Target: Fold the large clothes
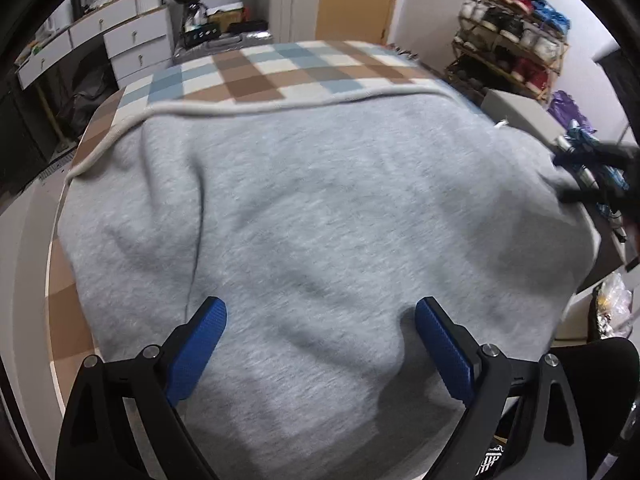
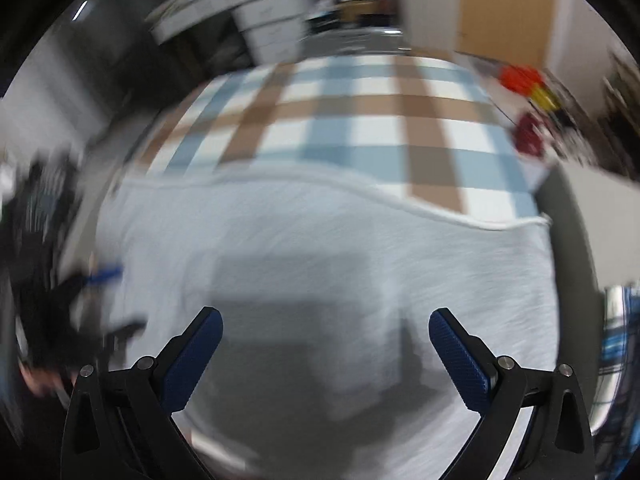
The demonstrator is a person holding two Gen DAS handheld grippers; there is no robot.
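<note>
Grey sweatshirt (image 1: 320,208) spread on checked blanket (image 1: 280,72), directly ahead of and beneath both claws | left gripper (image 1: 320,320) wide, empty | right gripper (image 2: 325,328) wide, empty | I judge fabric soft, floppy, fairly heavy; I'd pinch near hem corners.

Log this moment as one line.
left gripper: open, empty | right gripper: open, empty | grey garment: spread on checked cloth | fold: not started

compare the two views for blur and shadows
Left wrist view: mostly sharp, fisheye-bent edges, the grey sweatshirt shows soft creases; the right tool is smeared. Right wrist view: heavy motion blur everywhere, with a dark shadow on the sweatshirt ahead of the right tool.
</note>
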